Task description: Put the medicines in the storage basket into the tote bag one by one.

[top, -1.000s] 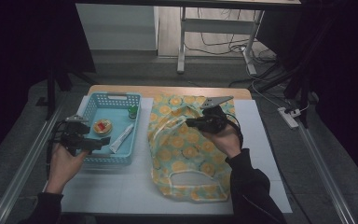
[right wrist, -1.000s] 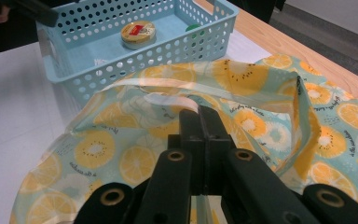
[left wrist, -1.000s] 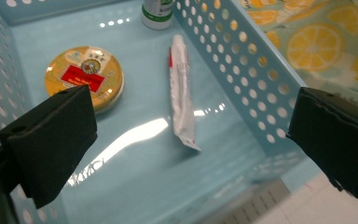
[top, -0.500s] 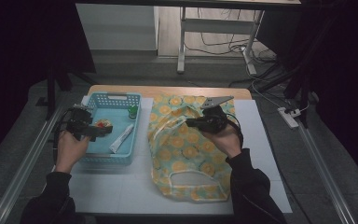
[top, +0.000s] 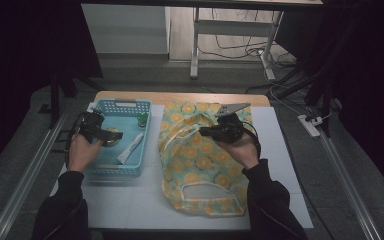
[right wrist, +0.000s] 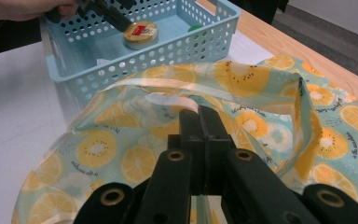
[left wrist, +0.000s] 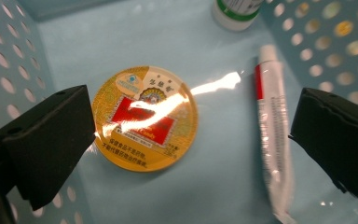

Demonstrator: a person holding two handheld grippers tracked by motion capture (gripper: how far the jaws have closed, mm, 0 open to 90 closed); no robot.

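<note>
Basket (top: pixel 111 167): pale blue, perforated. Tin (left wrist: pixel 145 118): gold lid, red label. Bag (top: pixel 200 172): teal fabric with a yellow citrus-slice print; tube (left wrist: pixel 272 135): white with a red band.

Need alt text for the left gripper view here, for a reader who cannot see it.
Looking down into a light blue perforated basket, the left gripper hangs with its two black jaws wide open on either side of a round gold tin with a red label. A white tube lies beside the tin, inside the right-hand jaw, and a white bottle with a green band stands at the top edge.
</note>
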